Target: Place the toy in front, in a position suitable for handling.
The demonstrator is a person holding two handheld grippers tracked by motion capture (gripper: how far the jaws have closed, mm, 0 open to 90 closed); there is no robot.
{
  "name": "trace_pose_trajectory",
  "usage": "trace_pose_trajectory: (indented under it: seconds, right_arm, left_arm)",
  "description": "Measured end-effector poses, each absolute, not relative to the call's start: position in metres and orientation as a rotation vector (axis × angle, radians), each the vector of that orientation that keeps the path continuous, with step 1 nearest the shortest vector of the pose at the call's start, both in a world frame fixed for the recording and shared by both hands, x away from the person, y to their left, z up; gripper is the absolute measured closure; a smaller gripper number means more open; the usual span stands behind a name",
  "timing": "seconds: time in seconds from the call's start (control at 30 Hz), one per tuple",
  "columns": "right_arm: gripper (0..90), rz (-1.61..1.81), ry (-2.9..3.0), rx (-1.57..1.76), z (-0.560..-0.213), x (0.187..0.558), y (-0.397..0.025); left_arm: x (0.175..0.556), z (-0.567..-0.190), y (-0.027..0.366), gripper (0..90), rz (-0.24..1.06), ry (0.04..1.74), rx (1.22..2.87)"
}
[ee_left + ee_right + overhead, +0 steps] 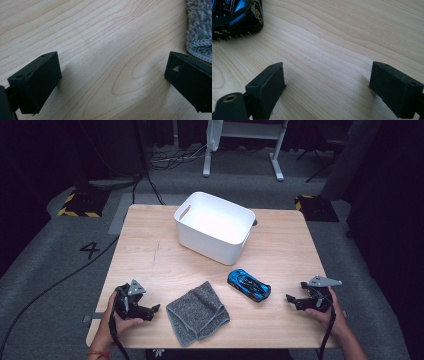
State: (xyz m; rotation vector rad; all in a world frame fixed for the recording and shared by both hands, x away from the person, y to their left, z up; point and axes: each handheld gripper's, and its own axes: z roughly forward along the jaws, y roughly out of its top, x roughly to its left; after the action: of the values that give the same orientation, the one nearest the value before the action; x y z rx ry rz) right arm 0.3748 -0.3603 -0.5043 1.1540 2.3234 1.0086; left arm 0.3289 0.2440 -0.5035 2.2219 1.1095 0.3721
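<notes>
Where the wooden bench (pixel 150 250) meets its far edge, a white bin (pixel 214 226) stands just left of the middle, with a handle slot in its left wall. Its interior is bare white; nothing shows inside it. A blue and black toy car (pixel 249 285) lies right of centre toward the near edge, set at a diagonal and apart from the bin. A grey folded cloth (pixel 197 312) lies near the middle of the near edge, left of the car and not touching it.

The left gripper (pixel 152 310) rests at the near left corner, held in a hand (pixel 120 322). Its jaws stand wide apart over bare wood, gripping nothing; in the left gripper view the cloth's hemmed corner (pixel 200 27) lies just beyond the right jaw.

The right gripper (pixel 295 301) rests at the near right corner, held in the other hand (pixel 332 315). Its jaws also stand wide apart and grip nothing; in the right gripper view the car (pixel 235 17) sits beyond the left jaw, clear of it.
</notes>
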Motion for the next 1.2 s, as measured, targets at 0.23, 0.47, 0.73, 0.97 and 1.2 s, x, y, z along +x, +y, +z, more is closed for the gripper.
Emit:
trace_pose_trajectory:
  seconds: [0.23, 0.47, 0.73, 0.97, 1.2]
  right_arm:
    - [13.0, 1.009, 2.324, 1.153, -0.504, 0.375, -0.36]
    - [13.0, 1.01, 2.326, 1.15, -0.504, 0.375, -0.36]
    - [13.0, 1.015, 2.338, 1.13, -0.504, 0.377, -0.36]
    - [13.0, 1.015, 2.338, 1.13, -0.504, 0.377, -0.36]
    - [14.0, 1.022, 2.355, 1.109, -0.504, 0.375, -0.361]
  left_arm:
    - [0.319, -0.496, 0.245, 17.0, 0.334, 1.092, 2.179]
    - [0.307, -0.478, 0.231, 17.0, 0.328, 0.957, 2.157]
    - [0.296, -0.465, 0.186, 15.9, 0.289, 0.801, 2.211]
    - [0.29, -0.47, 0.144, 16.2, 0.232, 0.693, 2.304]
    - [0.292, -0.492, 0.119, 16.3, 0.207, 0.676, 2.404]
